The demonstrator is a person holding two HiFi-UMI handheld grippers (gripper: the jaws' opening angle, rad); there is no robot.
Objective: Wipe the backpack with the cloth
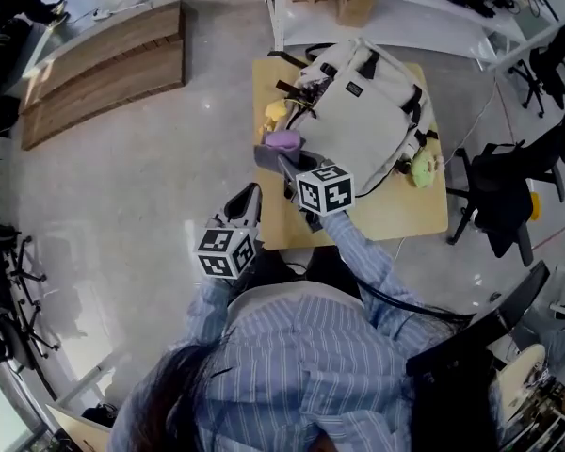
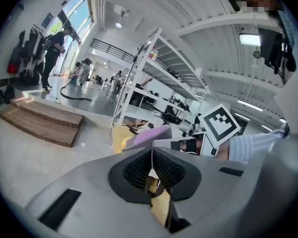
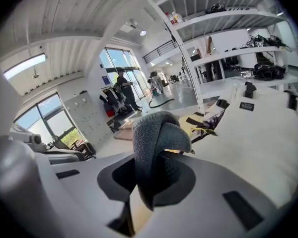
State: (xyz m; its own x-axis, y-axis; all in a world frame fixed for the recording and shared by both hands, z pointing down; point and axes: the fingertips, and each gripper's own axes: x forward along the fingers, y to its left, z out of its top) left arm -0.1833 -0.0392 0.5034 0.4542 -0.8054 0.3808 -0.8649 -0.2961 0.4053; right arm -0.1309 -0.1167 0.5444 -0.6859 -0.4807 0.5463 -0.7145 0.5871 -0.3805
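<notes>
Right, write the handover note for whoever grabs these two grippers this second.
Left gripper: shut, nothing between the jaws, held off the near left edge of the table.
Right gripper: shut on the grey cloth, which bulges up out of the jaws, next to the backpack's left side.
Backpack: cream, lying flat on the yellow table.
Done: the cloth is in the gripper.
Left: bring the cloth onto the backpack and wipe it. The pictures do not show whether any wiping has been done.
</notes>
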